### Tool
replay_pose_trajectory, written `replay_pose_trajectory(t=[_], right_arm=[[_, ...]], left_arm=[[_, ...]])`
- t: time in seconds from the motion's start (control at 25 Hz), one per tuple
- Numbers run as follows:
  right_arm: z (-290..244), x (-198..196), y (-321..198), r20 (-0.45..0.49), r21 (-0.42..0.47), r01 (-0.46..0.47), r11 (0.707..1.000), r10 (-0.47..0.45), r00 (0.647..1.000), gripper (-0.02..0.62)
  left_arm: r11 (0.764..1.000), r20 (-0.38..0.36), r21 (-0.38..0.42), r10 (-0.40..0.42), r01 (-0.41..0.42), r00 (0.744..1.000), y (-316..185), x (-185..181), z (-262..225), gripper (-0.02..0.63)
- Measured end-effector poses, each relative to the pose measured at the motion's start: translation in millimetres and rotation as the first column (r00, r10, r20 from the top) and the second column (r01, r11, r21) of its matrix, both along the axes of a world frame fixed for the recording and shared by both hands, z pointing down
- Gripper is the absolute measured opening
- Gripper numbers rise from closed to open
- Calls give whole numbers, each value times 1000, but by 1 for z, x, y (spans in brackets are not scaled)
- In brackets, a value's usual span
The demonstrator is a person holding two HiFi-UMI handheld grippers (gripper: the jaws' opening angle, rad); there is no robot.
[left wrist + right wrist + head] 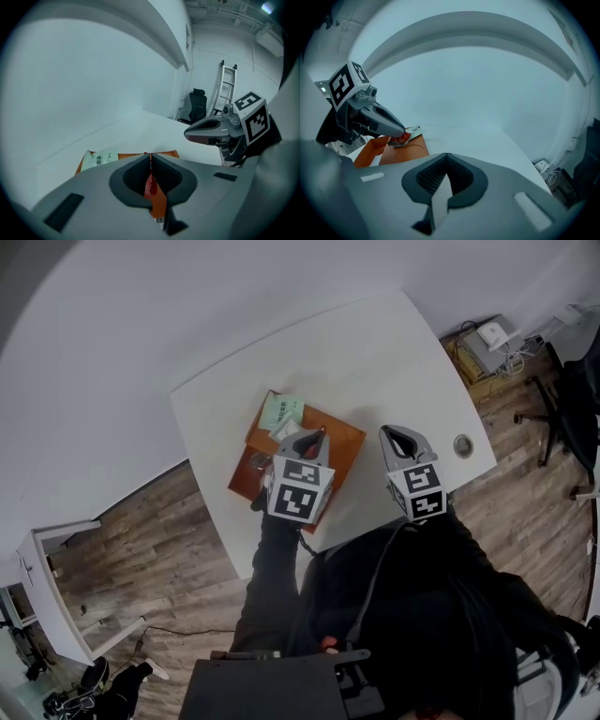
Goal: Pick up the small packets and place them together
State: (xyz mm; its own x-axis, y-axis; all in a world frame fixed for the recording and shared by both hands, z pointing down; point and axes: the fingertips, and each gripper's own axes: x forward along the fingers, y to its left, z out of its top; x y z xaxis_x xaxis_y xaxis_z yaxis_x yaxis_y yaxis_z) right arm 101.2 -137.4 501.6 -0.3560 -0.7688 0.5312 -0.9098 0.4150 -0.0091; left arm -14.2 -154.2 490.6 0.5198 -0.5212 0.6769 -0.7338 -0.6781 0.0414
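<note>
Packets collect on the orange tray (342, 442), which lies flat on the white table (394, 352). A pale green packet (281, 411) with dark print covers the tray's far corner. A small white packet (284, 430) lies just beside it, a little further in on the tray.

The left gripper (314, 435) hangs over the middle of the tray, slanting down toward those two packets. Its jaws are pressed together on a small red packet (150, 186), pinched by its upper edge so that the rest hangs below the pads. The right gripper view shows this red packet low over the tray and close to the packets at the far corner. Whether it touches the tray or them cannot be told.

The right gripper (398, 432) is off the tray, over bare table just to the tray's right, and points the same way as the left one. Its jaws are closed tip to tip and grip nothing; only white table shows through the slit beneath them.

A round grey disc (463, 444) sits on the table well to the right of the tray, near the table's edge.
</note>
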Motion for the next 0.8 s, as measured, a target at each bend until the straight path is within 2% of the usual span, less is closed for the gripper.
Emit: replay_pose_trajectory(t=[0.24,0.56,0.8], right_arm=[[0,13,2,-6,-2,-23,1000,23,1000,-3],[1,19,2,-5,-7,-40,999,40,999,-3],[3,16,3,-8,-12,-36,999,36,999,-4]], left_arm=[[999,29,-29,24,-23,999,2,13,16,12],[998,42,-18,53,-52,998,1,28,26,14],[997,-15,-48,67,-68,998,7,33,36,23]])
